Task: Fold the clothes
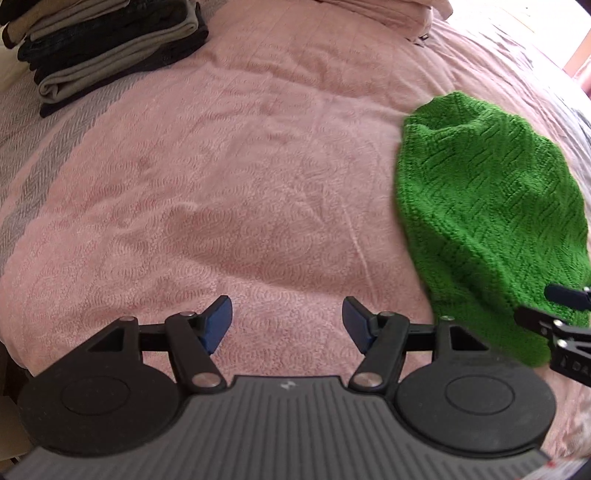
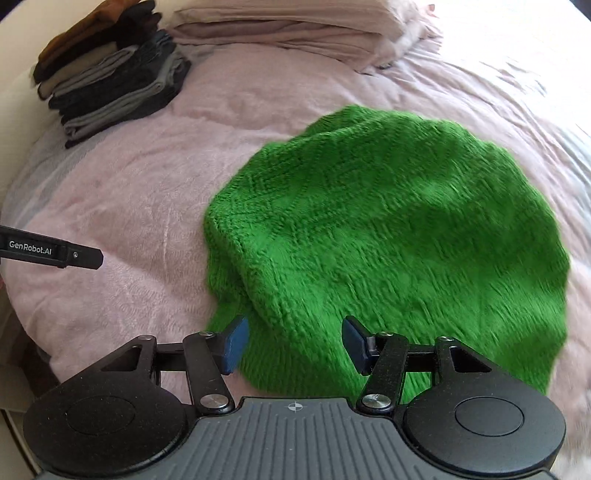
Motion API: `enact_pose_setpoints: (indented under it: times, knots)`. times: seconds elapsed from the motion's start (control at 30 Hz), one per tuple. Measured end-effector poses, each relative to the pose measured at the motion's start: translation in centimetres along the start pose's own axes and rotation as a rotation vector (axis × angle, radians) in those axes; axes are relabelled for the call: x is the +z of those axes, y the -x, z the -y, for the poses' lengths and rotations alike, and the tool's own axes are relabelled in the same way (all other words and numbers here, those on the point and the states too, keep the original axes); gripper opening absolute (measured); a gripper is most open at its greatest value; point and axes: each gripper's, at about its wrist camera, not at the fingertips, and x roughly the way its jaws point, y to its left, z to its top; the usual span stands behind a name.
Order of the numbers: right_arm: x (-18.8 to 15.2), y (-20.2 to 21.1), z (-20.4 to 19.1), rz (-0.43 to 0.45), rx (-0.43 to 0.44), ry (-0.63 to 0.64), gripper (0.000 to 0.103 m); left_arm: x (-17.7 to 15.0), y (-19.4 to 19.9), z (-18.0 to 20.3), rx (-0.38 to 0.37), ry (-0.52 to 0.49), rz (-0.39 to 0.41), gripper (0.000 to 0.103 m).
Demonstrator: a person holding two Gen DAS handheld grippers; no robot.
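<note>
A bright green knitted garment [image 2: 388, 240] lies folded on the pink bedspread [image 2: 140, 206]. In the left wrist view the green knitted garment [image 1: 491, 206] sits at the right. My right gripper [image 2: 293, 341] is open, its blue-padded fingers spread over the garment's near edge with nothing pinched. My left gripper [image 1: 287, 325] is open over bare bedspread [image 1: 258, 184], to the left of the garment. The right gripper's tip [image 1: 561, 317] shows at the right edge of the left wrist view; part of the left gripper [image 2: 51, 253] shows at the left in the right wrist view.
A stack of folded dark and grey clothes [image 2: 110, 77] stands at the far left of the bed; the same stack [image 1: 107, 48] fills the top left of the left wrist view. Folded pink bedding [image 2: 295, 26] lies along the far edge.
</note>
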Motion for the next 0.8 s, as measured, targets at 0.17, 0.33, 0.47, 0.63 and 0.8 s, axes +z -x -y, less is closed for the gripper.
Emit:
enact_pose_setpoints:
  times: [0.17, 0.33, 0.47, 0.63, 0.8]
  knots:
    - [0.3, -3.5, -0.3, 0.002, 0.014, 0.156, 0.013, 0.0, -0.5, 0.9, 0.021, -0.001, -0.005, 0.06]
    - [1.1, 2.4, 7.9, 0.184, 0.111, -0.138, 0.007, 0.1, 0.7, 2.4, 0.025, -0.016, 0.032, 0.054]
    - [-2.0, 11.5, 20.8, 0.39, 0.157, -0.592, 0.006, 0.2, 1.5, 5.2, 0.024, -0.037, 0.047, 0.051]
    - [-15.1, 22.0, 34.6, 0.524, -0.06, -1.15, 0.005, -0.1, 1.6, 11.3, -0.042, -0.102, 0.072, 0.051]
    - [-26.9, 24.0, 42.2, 0.197, -0.311, -1.44, 0.01, -1.3, -0.3, 19.3, -0.12, -0.198, 0.064, 0.051]
